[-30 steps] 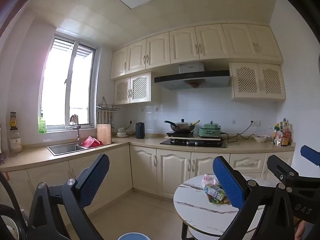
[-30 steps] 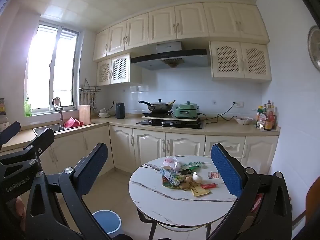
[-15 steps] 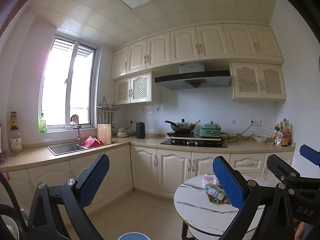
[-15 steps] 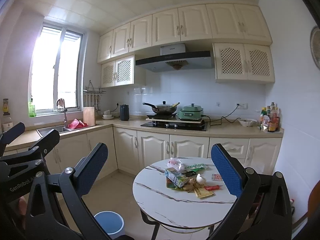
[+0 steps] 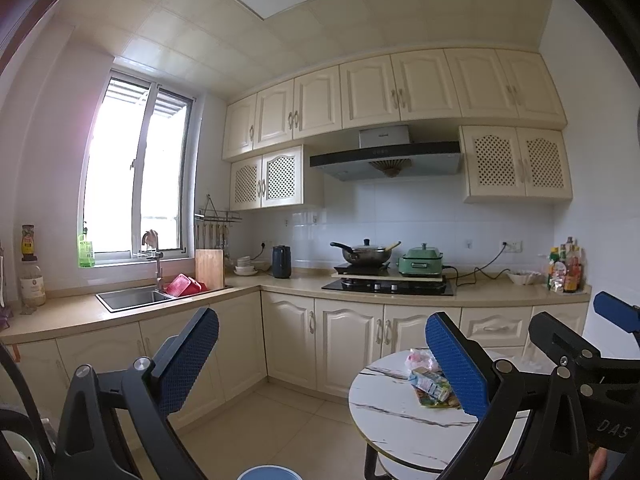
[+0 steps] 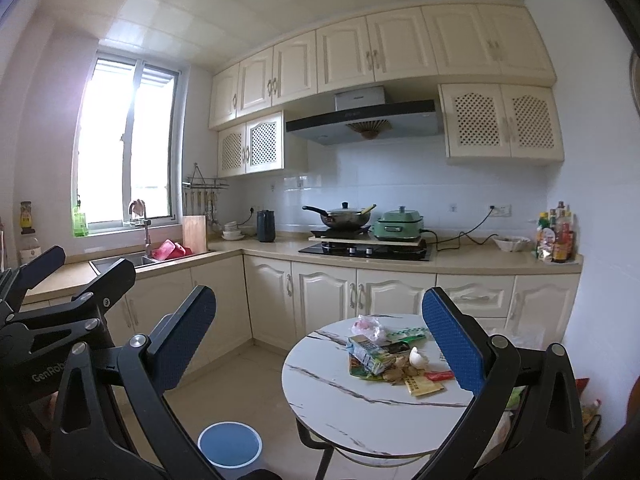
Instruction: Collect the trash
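Note:
A pile of trash (image 6: 394, 356) lies on a round white marble-look table (image 6: 344, 404): a small carton, a pink bag, green and yellow wrappers, an eggshell. In the left wrist view the trash (image 5: 429, 380) is partly hidden behind a blue finger pad. A blue-rimmed bin (image 6: 229, 445) stands on the floor left of the table; its rim (image 5: 271, 473) shows at the bottom edge. My left gripper (image 5: 322, 360) and right gripper (image 6: 319, 340) are both open, empty, held high and well short of the table. The left gripper also shows at the left edge of the right wrist view.
Cream cabinets and a beige counter (image 6: 460, 260) run along the back and left walls, with a sink (image 6: 120, 260), stove, wok, green cooker and bottles. Tiled floor (image 6: 248, 384) lies open between the counter and the table. Bags sit at the right wall beyond the table.
The right wrist view has drifted so the table and bin sit further right and slightly nearer. The left view is almost unchanged. Both grippers stay open.

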